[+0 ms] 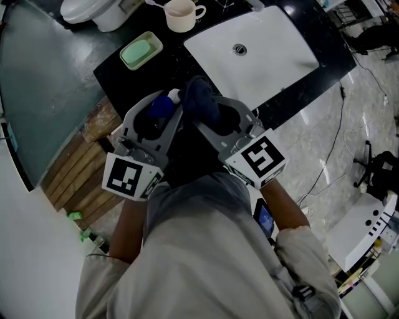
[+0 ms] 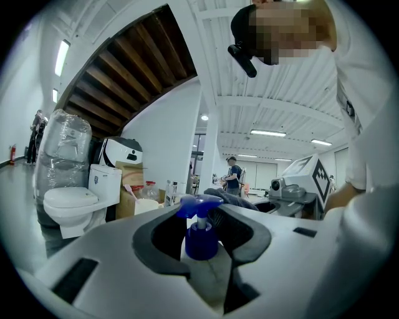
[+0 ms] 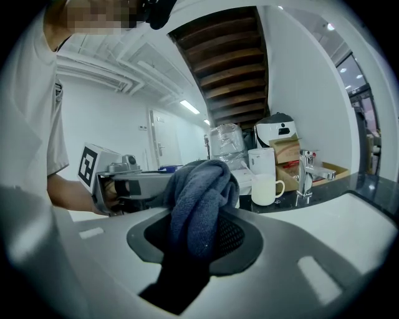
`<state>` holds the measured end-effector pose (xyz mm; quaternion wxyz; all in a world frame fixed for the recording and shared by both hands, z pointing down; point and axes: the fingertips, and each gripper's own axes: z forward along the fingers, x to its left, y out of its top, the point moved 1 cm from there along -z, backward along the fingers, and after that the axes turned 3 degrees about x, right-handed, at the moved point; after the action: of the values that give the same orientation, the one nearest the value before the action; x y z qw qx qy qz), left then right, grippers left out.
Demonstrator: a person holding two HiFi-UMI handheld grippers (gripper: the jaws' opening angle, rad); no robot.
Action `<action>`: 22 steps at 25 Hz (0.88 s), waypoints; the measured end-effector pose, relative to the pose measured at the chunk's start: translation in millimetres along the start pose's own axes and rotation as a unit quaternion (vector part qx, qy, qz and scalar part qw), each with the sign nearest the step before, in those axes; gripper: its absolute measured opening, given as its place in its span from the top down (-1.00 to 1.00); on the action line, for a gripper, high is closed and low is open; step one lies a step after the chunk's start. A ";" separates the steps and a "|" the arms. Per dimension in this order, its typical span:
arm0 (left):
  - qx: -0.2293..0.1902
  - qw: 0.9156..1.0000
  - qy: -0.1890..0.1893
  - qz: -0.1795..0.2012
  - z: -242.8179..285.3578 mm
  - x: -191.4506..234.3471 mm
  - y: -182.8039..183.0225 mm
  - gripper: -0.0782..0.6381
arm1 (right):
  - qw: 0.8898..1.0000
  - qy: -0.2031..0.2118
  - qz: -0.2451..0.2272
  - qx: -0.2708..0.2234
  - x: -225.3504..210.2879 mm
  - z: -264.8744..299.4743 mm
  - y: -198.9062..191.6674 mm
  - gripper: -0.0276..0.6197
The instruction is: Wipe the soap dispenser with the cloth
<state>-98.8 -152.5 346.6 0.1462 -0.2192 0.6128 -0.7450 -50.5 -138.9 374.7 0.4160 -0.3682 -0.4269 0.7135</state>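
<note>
A black bench (image 1: pixel 115 75) runs slantwise across the head view, and a white basin (image 1: pixel 262 56) takes up most of its right half. A white toilet (image 1: pixel 93 11) stands on the green floor past the bench's far left corner. The left gripper (image 1: pixel 159 115) and the right gripper (image 1: pixel 215 115) are held side by side over the near edge of the bench, just left of the basin's near corner, with their tips angled toward each other. The left gripper is clenched on the soap dispenser (image 2: pixel 201 233). Its jaws press on the pale body just under the blue collar, so the dispenser stands upright in the air above the near edge with the blue pump head (image 2: pixel 198 204) rising clear of the jaws. The right gripper is clamped on the cloth (image 3: pixel 199 212), a dark blue towel bunched between its jaws and bulging out past the tips. In the head view the cloth (image 1: pixel 201 99) sits just beside the pump head on its right, and whether the two touch cannot be told. A cream mug (image 1: pixel 181 15) stands at the bench's far edge, left of the basin. A green soap dish (image 1: pixel 141 50) lies near the left end of the bench. A metal tap (image 3: pixel 304 171) shows beside the mug in the right gripper view. The round drain (image 1: pixel 239 48) sits toward the far side of the basin.
</note>
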 end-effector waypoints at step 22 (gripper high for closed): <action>-0.015 1.000 0.000 -0.017 -6.2 16.8 0.1 0.40 | 0.999 -0.018 -0.008 0.047 0.4 24.0 -26.3 0.55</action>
<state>-116.5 -155.4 348.1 0.1306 -0.2315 0.6198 -0.7383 -64.5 -138.2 407.4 0.4308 -0.3324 -0.4035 0.7356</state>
